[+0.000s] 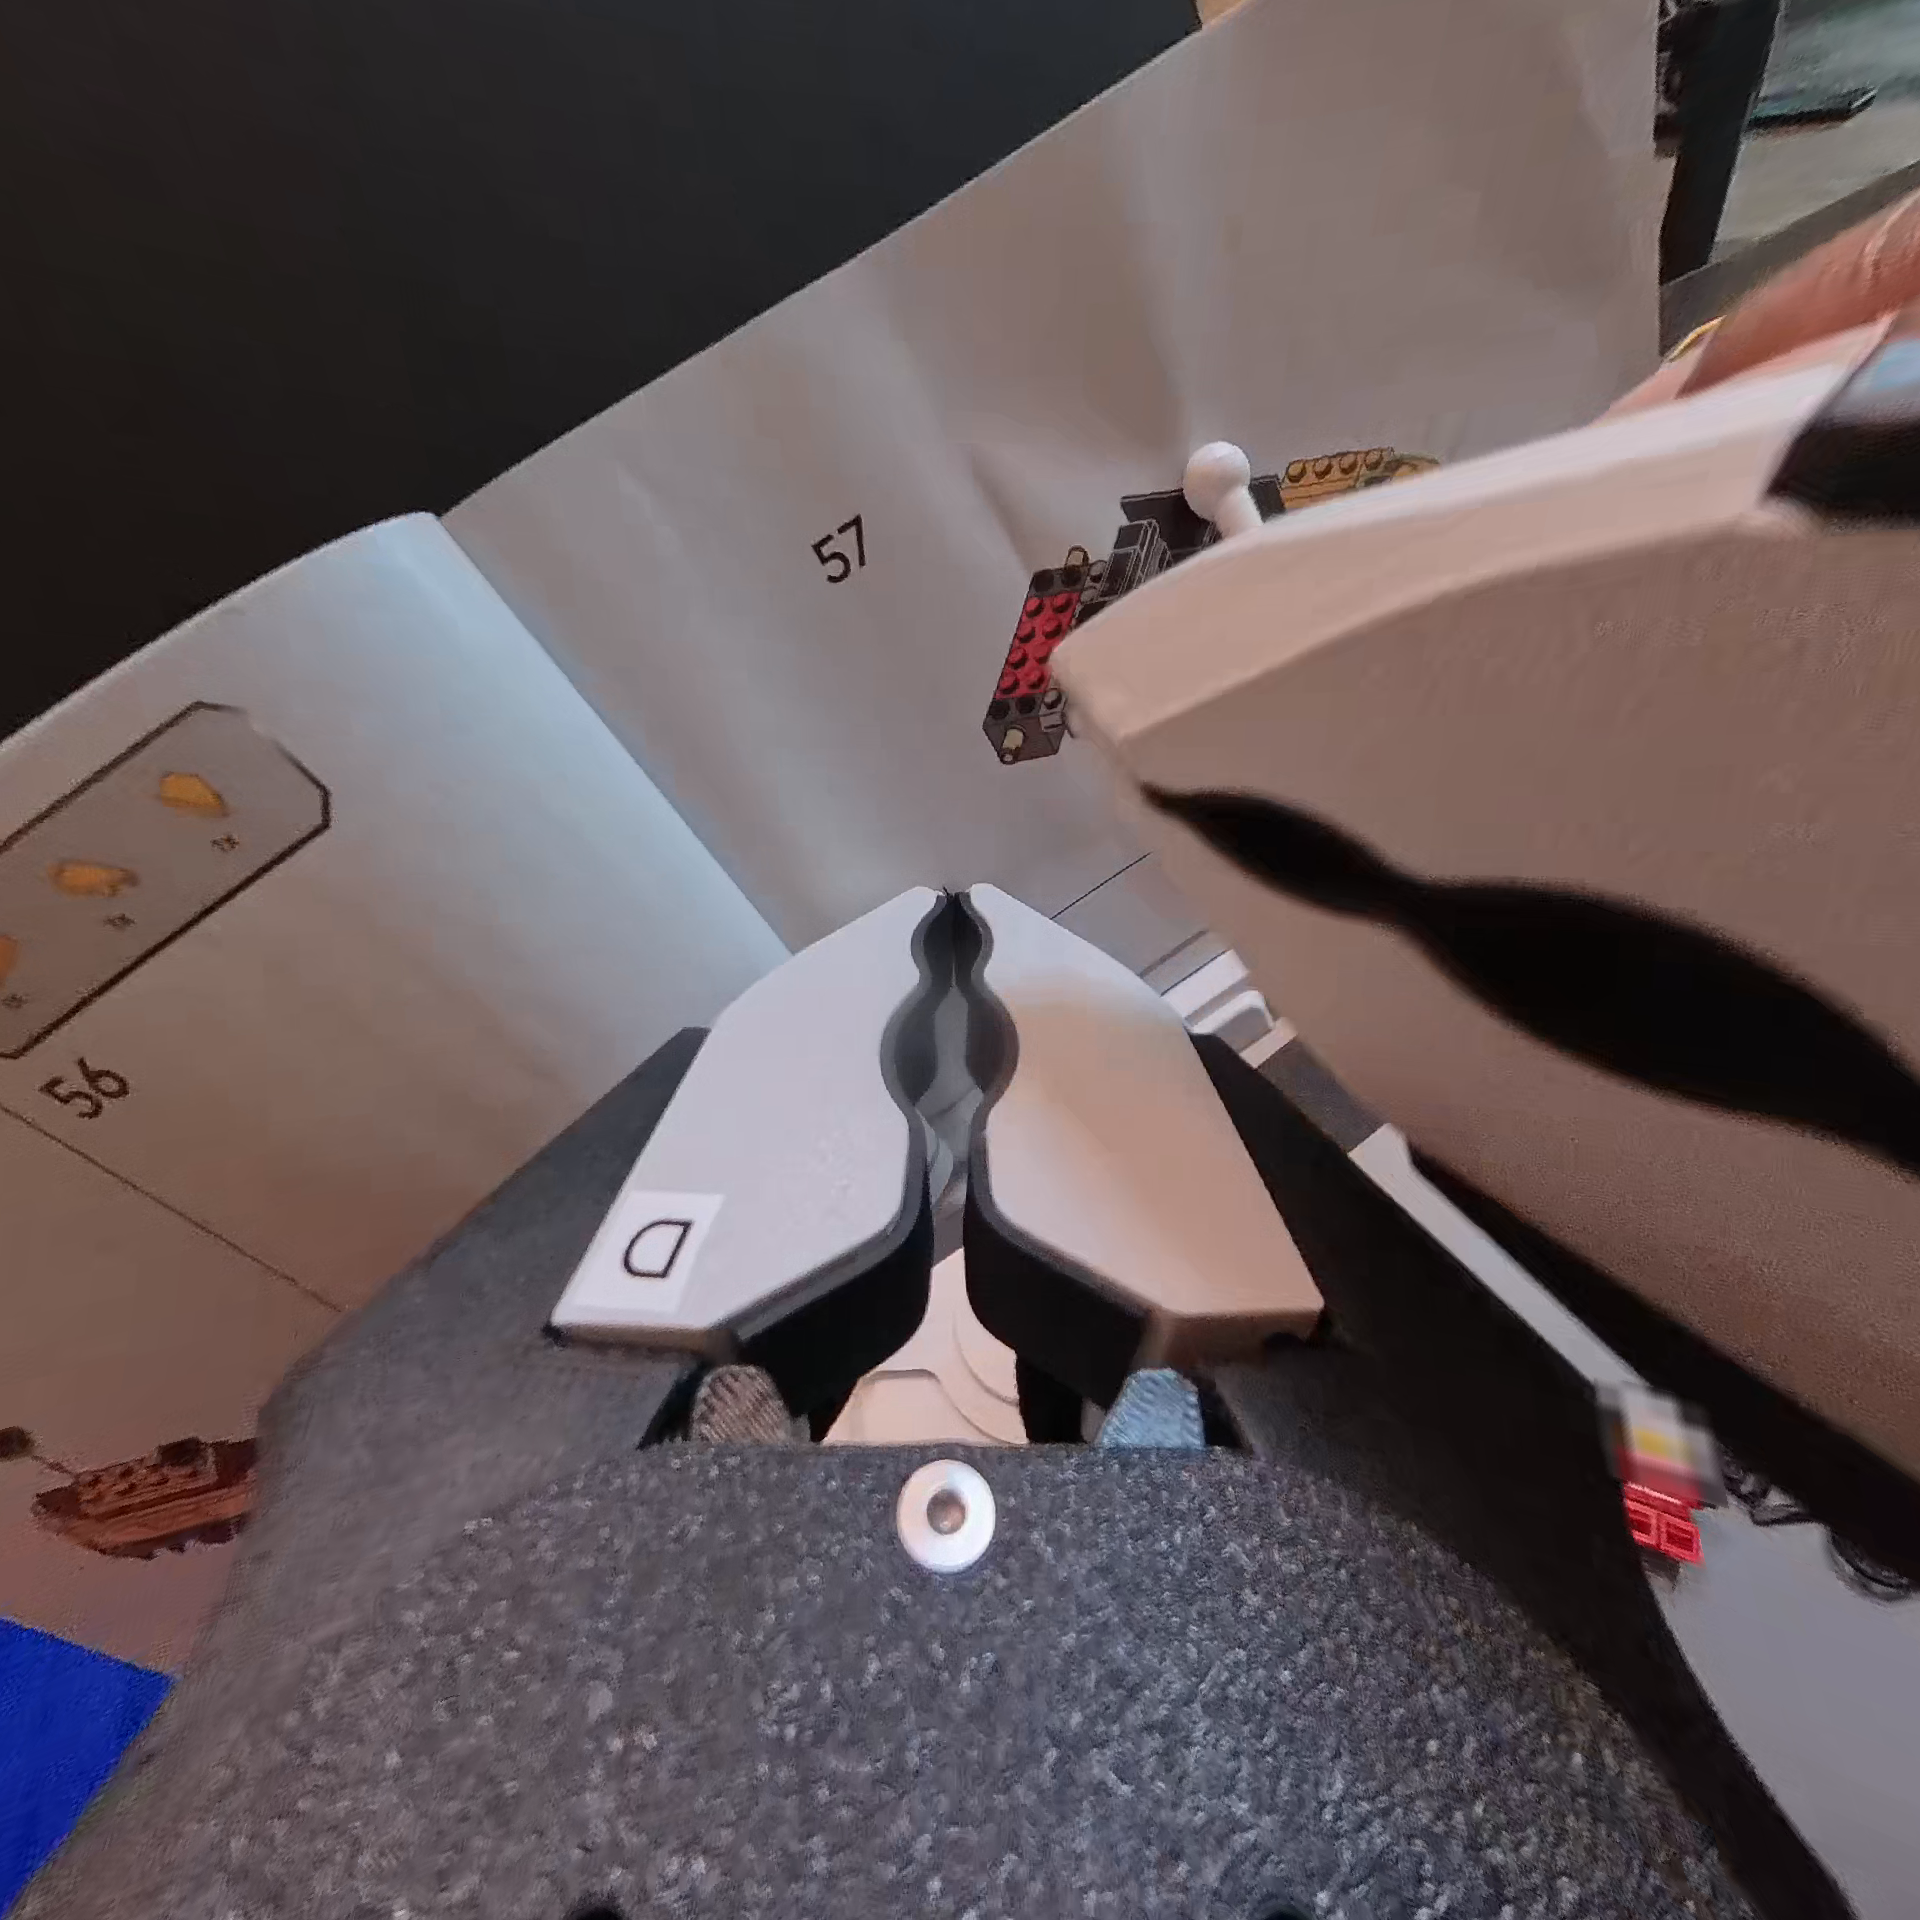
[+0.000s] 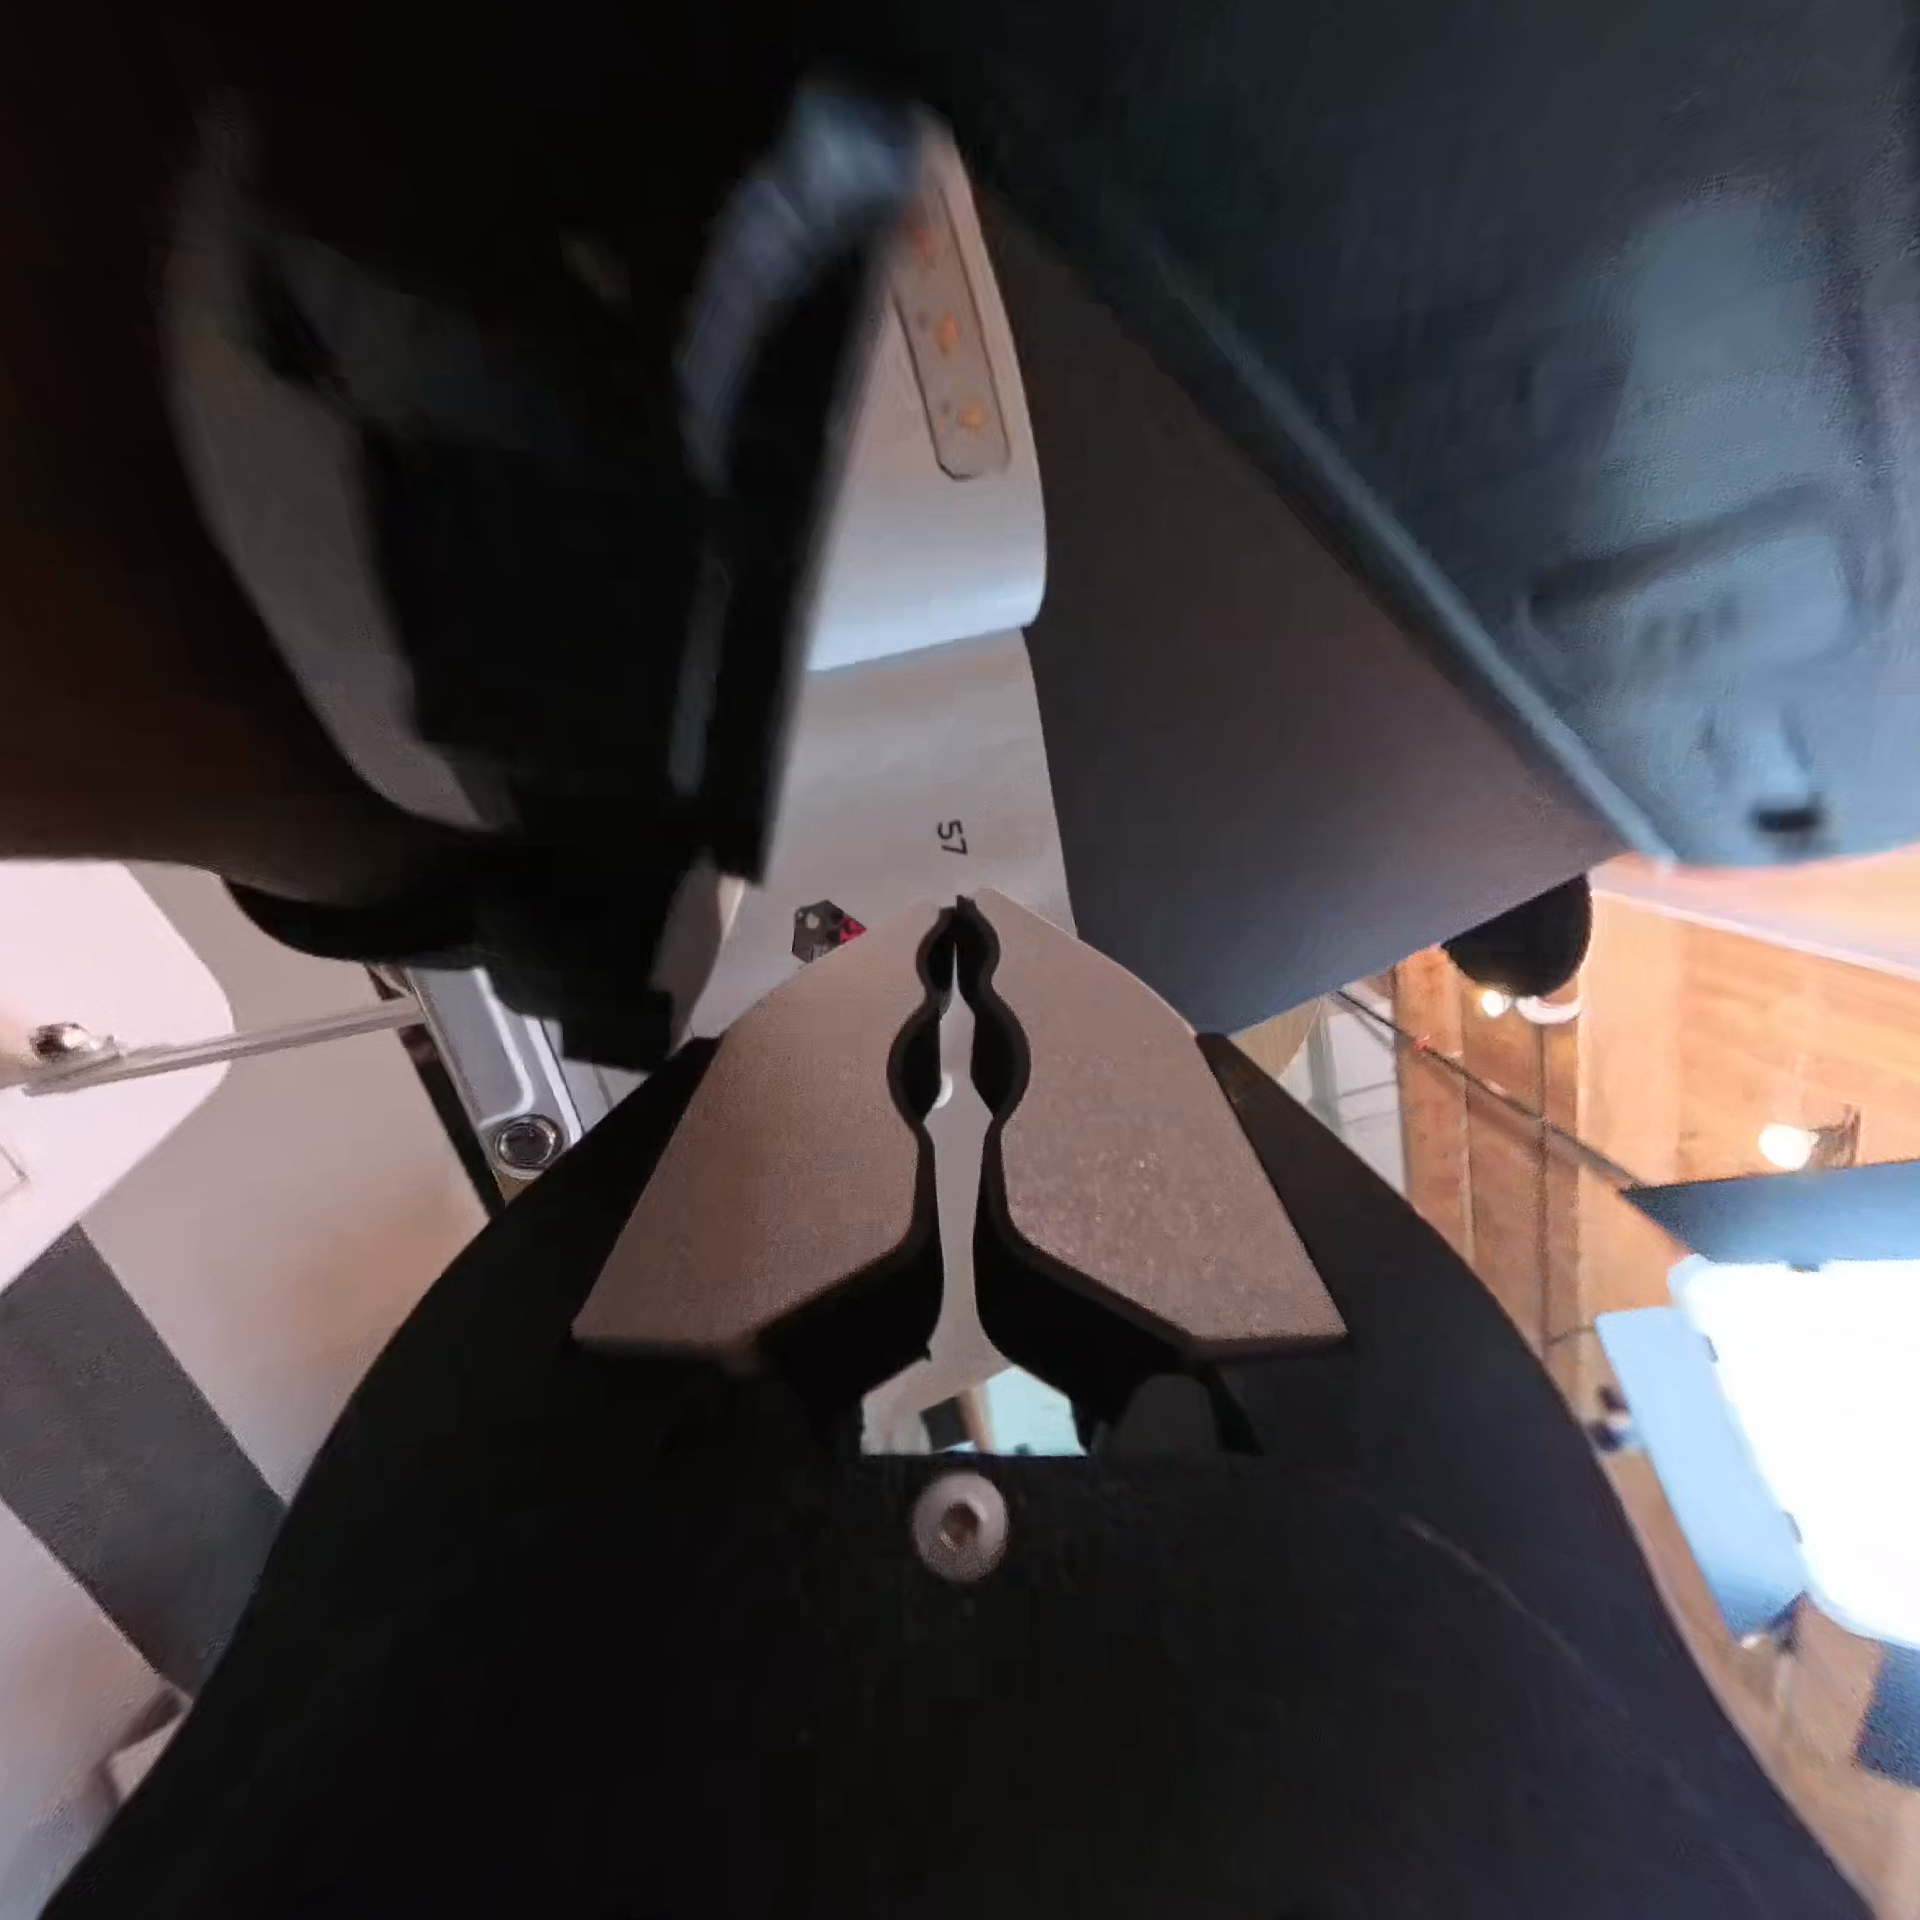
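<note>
An open instruction booklet (image 1: 644, 727) lies on a dark surface (image 1: 312, 260), with drawings of brick models on its pages. My left gripper (image 1: 951, 896) is shut. Its tips rest at the near edge of the right-hand page, close to the fold, and I cannot tell whether a sheet is pinched between them. My right gripper (image 1: 1075, 675) reaches in from the right, shut, with its tip over the printed red and black model (image 1: 1029, 644). In the right wrist view the right gripper (image 2: 961, 909) is shut above the same page (image 2: 894, 769). The left gripper (image 2: 582, 623) is a dark blur at the upper left.
A hand (image 1: 1849, 281) holds the right gripper at the top right. A blue cloth (image 1: 52, 1714) lies at the lower left. The dark surface's edge (image 2: 1351, 582) runs diagonally, with blue fabric (image 2: 1662, 416) beyond it. A metal rail and white parts (image 2: 499, 1049) are at left, wooden flooring (image 2: 1714, 1091) at right.
</note>
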`<control>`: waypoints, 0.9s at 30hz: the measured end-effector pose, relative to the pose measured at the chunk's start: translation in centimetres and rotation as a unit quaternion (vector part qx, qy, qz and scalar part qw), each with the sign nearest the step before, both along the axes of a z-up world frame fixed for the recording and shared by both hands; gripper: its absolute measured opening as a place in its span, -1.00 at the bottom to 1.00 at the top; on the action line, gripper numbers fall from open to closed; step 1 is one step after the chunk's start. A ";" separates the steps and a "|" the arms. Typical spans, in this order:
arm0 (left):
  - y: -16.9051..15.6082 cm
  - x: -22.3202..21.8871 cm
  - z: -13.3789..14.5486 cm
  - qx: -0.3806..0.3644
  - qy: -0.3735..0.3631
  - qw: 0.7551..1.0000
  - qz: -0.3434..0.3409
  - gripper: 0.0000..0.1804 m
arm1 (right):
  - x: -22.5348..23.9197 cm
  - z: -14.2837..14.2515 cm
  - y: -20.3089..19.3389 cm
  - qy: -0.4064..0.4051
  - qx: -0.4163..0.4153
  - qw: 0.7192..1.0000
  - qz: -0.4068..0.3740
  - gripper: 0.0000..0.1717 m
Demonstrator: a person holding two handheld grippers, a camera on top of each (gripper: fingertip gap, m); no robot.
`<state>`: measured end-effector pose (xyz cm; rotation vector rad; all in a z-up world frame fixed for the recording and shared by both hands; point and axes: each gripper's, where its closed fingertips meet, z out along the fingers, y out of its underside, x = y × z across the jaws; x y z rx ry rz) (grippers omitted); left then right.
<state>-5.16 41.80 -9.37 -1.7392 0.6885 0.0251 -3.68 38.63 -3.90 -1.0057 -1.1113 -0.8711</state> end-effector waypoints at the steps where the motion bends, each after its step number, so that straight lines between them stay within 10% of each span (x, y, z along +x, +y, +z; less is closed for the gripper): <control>1: -0.1 -0.1 0.1 0.006 -0.002 1.000 0.000 -1.00 | 0.4 0.0 0.0 0.023 -0.003 1.000 0.001 -1.00; 7: -0.5 -0.6 0.8 0.018 -0.041 0.999 -0.001 -1.00 | 3.9 -1.6 0.2 0.234 -0.084 0.969 -0.008 -0.54; 12: -1.0 -1.2 2.0 0.046 -0.078 0.996 0.011 -1.00 | 4.7 -3.0 1.4 0.420 -0.178 0.890 -0.002 -0.43; 22: -1.8 -6.1 3.1 0.094 -0.158 0.979 0.088 -1.00 | 4.5 -3.6 3.2 0.555 -0.188 0.810 -0.021 -0.96; 27: -1.5 -7.7 1.8 0.078 -0.163 0.978 0.103 -1.00 | 1.9 -3.2 2.6 0.516 -0.163 0.841 0.011 -0.99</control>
